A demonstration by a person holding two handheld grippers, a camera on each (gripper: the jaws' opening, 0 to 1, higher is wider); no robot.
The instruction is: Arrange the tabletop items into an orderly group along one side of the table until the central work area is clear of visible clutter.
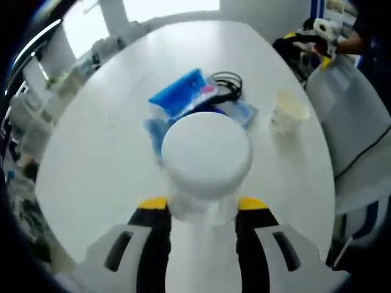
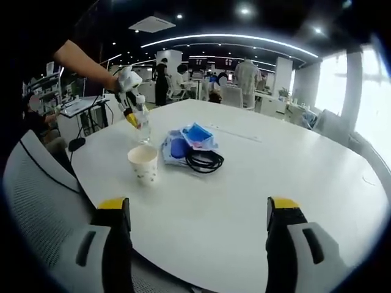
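1. Between the left gripper jaws sits a white-capped bottle, clamped above the white table
2. Right gripper jaws stand wide apart, holding nothing
3. Paper cup stands beside blue packets and a black cable

On the surface, a cup is sitting just left of a packet, with a coiled cable lying against the packet and a bottle standing behind the cup.
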